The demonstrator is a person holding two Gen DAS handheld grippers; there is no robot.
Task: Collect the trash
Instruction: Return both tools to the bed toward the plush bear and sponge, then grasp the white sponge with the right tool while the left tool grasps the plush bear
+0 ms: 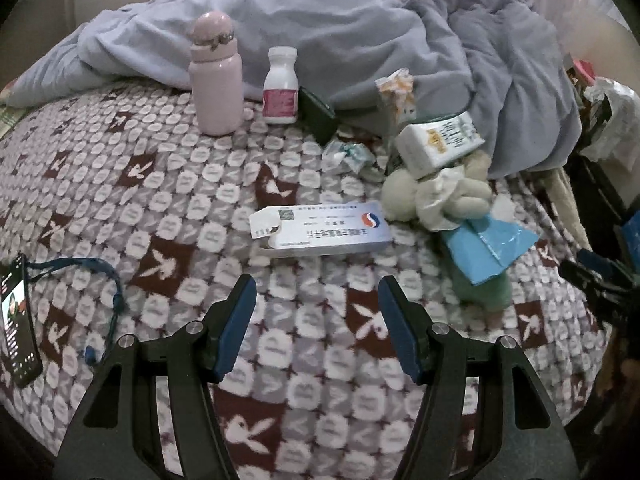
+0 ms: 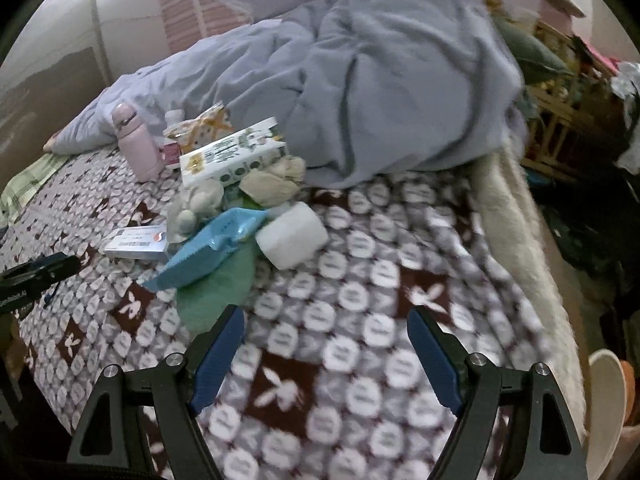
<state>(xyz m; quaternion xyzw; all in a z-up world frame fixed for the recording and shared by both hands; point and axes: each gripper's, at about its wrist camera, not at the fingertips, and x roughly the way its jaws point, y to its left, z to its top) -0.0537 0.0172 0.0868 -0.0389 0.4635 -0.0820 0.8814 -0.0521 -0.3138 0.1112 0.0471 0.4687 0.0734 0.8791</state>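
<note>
Trash lies scattered on a patterned bed blanket (image 1: 168, 208). A flat white medicine box (image 1: 320, 229) with an open flap lies just ahead of my left gripper (image 1: 317, 288), which is open and empty. Beyond it sit crumpled wrappers (image 1: 350, 156), a white carton (image 1: 438, 142), wadded tissue (image 1: 440, 196) and a blue packet (image 1: 486, 248). My right gripper (image 2: 325, 318) hovers open and empty over the blanket (image 2: 360, 320). Ahead of it lie the blue packet (image 2: 208, 248), a green cloth (image 2: 216, 292), a white tub (image 2: 292, 236) and the carton (image 2: 232, 152).
A pink bottle (image 1: 216, 80) and a white pill bottle (image 1: 281, 86) stand by a rumpled grey-blue duvet (image 1: 360, 40). A phone (image 1: 18, 320) with a blue cord lies at the left edge. The bed's right edge (image 2: 520, 240) drops to a cluttered floor.
</note>
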